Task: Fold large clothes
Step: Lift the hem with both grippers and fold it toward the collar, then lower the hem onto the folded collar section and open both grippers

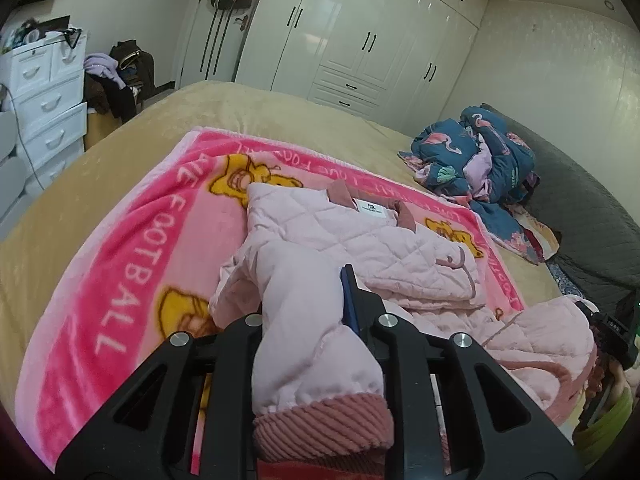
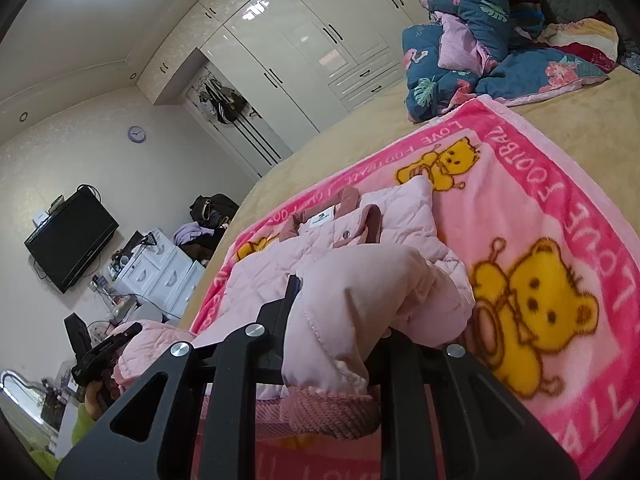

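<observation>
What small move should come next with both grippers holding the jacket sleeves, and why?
Probably carry both sleeves inward and lay them across the jacket body. The left gripper is shut on the left sleeve and the right gripper on the right sleeve, both near the ribbed cuffs, while the jacket lies collar-away on the pink blanket.

Quilted matt jacket point(image 1: 360, 240), ribbed cuff point(image 1: 324, 424), fleecy blanket point(image 1: 120, 272), glossy wardrobe point(image 1: 360, 32).

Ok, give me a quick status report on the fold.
Left gripper shut on one sleeve. Right gripper shut on the other. Pink jacket flat on blanket, collar away. Nothing blocking.
</observation>
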`<state>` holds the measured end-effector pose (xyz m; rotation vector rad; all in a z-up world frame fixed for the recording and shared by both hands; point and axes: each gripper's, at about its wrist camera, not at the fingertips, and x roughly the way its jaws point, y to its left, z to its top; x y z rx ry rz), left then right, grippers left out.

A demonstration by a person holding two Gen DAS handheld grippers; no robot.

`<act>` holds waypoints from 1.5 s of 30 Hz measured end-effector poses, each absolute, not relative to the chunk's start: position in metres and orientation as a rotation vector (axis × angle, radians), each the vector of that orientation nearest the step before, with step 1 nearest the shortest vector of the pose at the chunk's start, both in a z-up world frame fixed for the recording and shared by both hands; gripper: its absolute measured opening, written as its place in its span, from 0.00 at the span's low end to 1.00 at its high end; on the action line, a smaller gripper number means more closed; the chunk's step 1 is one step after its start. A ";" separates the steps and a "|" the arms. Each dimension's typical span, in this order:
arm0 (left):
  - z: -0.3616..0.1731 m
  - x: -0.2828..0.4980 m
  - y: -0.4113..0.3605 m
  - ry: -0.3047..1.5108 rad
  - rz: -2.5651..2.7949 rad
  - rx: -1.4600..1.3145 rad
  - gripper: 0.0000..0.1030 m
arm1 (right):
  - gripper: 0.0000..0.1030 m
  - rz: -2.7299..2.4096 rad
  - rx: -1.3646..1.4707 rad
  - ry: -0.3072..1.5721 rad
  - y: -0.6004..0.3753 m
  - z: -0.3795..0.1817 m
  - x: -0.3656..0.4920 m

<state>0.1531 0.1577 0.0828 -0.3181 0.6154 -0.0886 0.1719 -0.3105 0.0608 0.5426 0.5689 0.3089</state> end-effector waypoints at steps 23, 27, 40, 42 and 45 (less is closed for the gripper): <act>0.081 0.220 0.159 0.630 -0.067 -0.312 0.15 | 0.19 0.279 0.579 0.594 -0.315 0.061 0.244; 0.079 0.229 0.160 0.636 -0.061 -0.309 0.15 | 0.19 0.274 0.568 0.601 -0.314 0.061 0.258; 0.064 0.279 0.173 0.675 -0.020 -0.358 0.15 | 0.19 0.225 0.550 0.642 -0.313 0.052 0.316; 0.061 0.289 0.175 0.685 -0.012 -0.362 0.16 | 0.21 0.223 0.555 0.654 -0.314 0.049 0.326; 0.056 0.303 0.176 0.703 -0.003 -0.359 0.16 | 0.22 0.220 0.580 0.683 -0.318 0.043 0.344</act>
